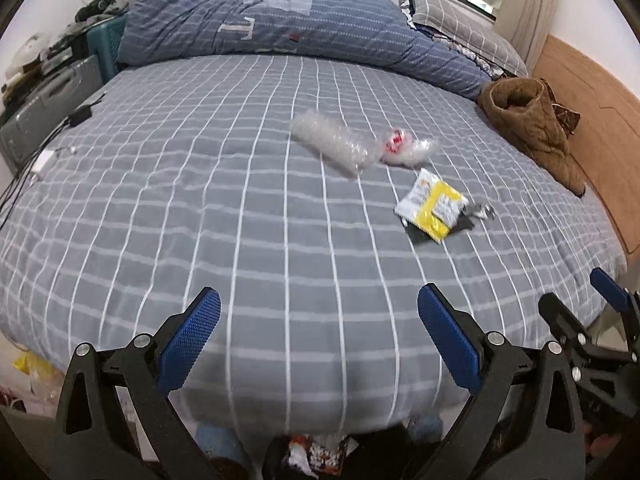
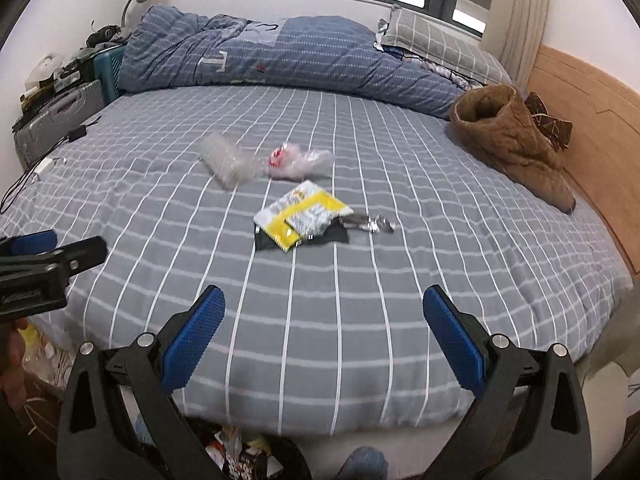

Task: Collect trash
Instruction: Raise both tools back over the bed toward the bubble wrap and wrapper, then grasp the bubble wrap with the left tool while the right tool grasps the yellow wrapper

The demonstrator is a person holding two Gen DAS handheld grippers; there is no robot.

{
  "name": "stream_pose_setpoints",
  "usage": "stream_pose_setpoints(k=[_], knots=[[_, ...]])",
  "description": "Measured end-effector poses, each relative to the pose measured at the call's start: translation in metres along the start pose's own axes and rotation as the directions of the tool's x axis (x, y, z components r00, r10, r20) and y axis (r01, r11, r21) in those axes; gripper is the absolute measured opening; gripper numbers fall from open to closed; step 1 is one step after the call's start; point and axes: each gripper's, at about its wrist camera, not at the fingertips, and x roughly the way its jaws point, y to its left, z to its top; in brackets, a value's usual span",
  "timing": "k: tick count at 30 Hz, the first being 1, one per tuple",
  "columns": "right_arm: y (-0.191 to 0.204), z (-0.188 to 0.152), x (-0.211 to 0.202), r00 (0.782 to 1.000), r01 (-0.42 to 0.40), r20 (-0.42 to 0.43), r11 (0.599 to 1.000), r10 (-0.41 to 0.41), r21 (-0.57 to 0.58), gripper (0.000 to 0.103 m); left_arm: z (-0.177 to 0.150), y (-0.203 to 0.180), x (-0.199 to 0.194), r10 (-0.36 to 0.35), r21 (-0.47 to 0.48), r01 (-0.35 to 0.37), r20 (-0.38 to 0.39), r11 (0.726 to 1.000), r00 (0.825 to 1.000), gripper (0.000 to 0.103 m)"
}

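Both my grippers hang at the near edge of the bed (image 1: 200, 200), low in each frame, and neither has hold of anything. My left gripper (image 1: 319, 334) has its jaws spread wide, with only checked sheet between the blue pads; my right gripper (image 2: 324, 332) is just as wide open and empty. I judge I am holding them open because no piece has been chosen yet and the reach has not begun.

The trash lies on the sheet, well apart from both grippers. In the right wrist view it sits near the middle of the frame: a yellow and white wrapper (image 2: 304, 212) resting on a dark flat piece (image 2: 336, 236), with a crumpled silver foil scrap (image 2: 372, 225) just beside it on the right. Further up the frame lie a clear crinkled plastic sleeve (image 2: 228, 160) and a clear bag with a red print (image 2: 296, 160), close together, perhaps touching; the blur makes that hard to tell. In the left wrist view the same cluster sits right of centre, so the wrapper looks the easier first pick for my right side.

At the bottom of both frames, below the mattress edge, is a dark bin (image 2: 248, 456) already holding scraps, likely placed there for a short drop. A brown padded garment (image 2: 512, 140) lies at the right, by the headboard.
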Motion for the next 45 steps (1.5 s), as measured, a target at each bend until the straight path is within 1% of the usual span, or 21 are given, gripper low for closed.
stream_pose_setpoints(k=[4,7,9,14,20,23,25,27,29,31,32,34,35,36,37,38,39,40,42,43,45], knots=[[-0.002,0.018,0.025,1.0,-0.011,0.002,1.0,0.011,-0.004,0.095,0.028,-0.007,0.027,0.005,-0.01,-0.005,-0.009,1.0,1.0,0.097],[-0.002,0.03,0.044,1.0,-0.016,0.007,1.0,0.016,-0.008,0.095,0.05,-0.012,0.05,0.034,0.0,-0.034,-0.002,0.999,0.999,0.097],[-0.002,0.039,0.063,1.0,-0.023,0.002,1.0,0.023,-0.004,0.095,0.063,-0.015,0.069,0.047,0.0,-0.047,-0.001,0.999,0.999,0.097],[-0.002,0.055,0.111,0.998,-0.056,-0.031,0.998,0.057,0.021,0.095,0.095,-0.015,0.126,0.05,-0.039,-0.051,-0.025,0.998,0.998,0.097],[0.005,0.065,0.169,0.994,-0.075,-0.083,0.997,0.077,0.028,0.095,0.126,-0.019,0.182,0.049,-0.078,-0.051,-0.036,0.996,0.998,0.097],[0.01,0.067,0.192,0.99,-0.088,-0.108,0.995,0.092,0.046,0.095,0.134,-0.021,0.203,0.035,-0.106,-0.04,-0.045,0.994,0.998,0.097],[0.013,0.065,0.205,0.988,-0.09,-0.122,0.995,0.095,0.045,0.092,0.137,-0.025,0.213,0.031,-0.115,-0.036,-0.046,0.993,0.998,0.097],[0.014,0.063,0.216,0.983,-0.099,-0.152,0.994,0.106,0.052,0.088,0.14,-0.029,0.22,0.035,-0.111,-0.04,-0.046,0.993,0.998,0.097],[0.013,0.063,0.223,0.979,-0.106,-0.167,0.992,0.115,0.067,0.088,0.142,-0.033,0.226,0.043,-0.105,-0.048,-0.05,0.993,0.998,0.097],[0.012,0.062,0.226,0.977,-0.106,-0.177,0.991,0.119,0.08,0.085,0.142,-0.036,0.234,0.05,-0.1,-0.056,-0.06,0.993,0.997,0.097],[0.011,0.062,0.226,0.977,-0.105,-0.18,0.991,0.119,0.081,0.082,0.141,-0.039,0.236,0.062,-0.088,-0.067,-0.061,0.994,0.996,0.096],[0.011,0.061,0.228,0.976,-0.099,-0.184,0.992,0.112,0.079,0.075,0.139,-0.042,0.239,0.069,-0.072,-0.073,-0.06,0.995,0.996,0.092],[0.012,0.061,0.228,0.977,-0.096,-0.185,0.993,0.109,0.075,0.069,0.138,-0.044,0.24,0.062,-0.064,-0.066,-0.058,0.996,0.996,0.086],[0.012,0.061,0.228,0.976,-0.105,-0.186,0.992,0.117,0.07,0.063,0.137,-0.045,0.24,0.056,-0.055,-0.059,-0.056,0.997,0.997,0.078],[0.013,0.062,0.228,0.974,-0.114,-0.187,0.991,0.125,0.066,0.061,0.136,-0.048,0.24,0.043,-0.039,-0.045,-0.052,0.998,0.998,0.072],[0.015,0.062,0.227,0.975,-0.112,-0.186,0.992,0.121,0.058,0.055,0.135,-0.05,0.24,0.028,-0.03,-0.029,-0.051,0.999,0.998,0.059],[0.016,0.062,0.226,0.975,-0.114,-0.184,0.992,0.121,0.048,0.045,0.134,-0.053,0.24,0.007,-0.021,-0.008,-0.053,1.0,0.999,0.051],[0.018,0.062,0.225,0.975,-0.12,-0.184,0.992,0.126,0.043,0.04,0.134,-0.055,0.24,0.0,-0.017,-0.001,-0.047,1.0,0.999,0.049],[0.02,0.061,0.224,0.976,-0.112,-0.183,0.993,0.116,0.027,0.025,0.132,-0.056,0.24,-0.005,-0.01,0.004,-0.039,1.0,0.999,0.044],[0.02,0.061,0.225,0.977,-0.104,-0.183,0.994,0.106,0.02,0.022,0.131,-0.056,0.241,-0.01,-0.009,0.01,-0.037,1.0,0.999,0.043],[0.018,0.06,0.226,0.977,-0.101,-0.184,0.995,0.104,0.028,0.013,0.131,-0.055,0.241,-0.019,-0.01,0.019,-0.034,1.0,0.999,0.04]])
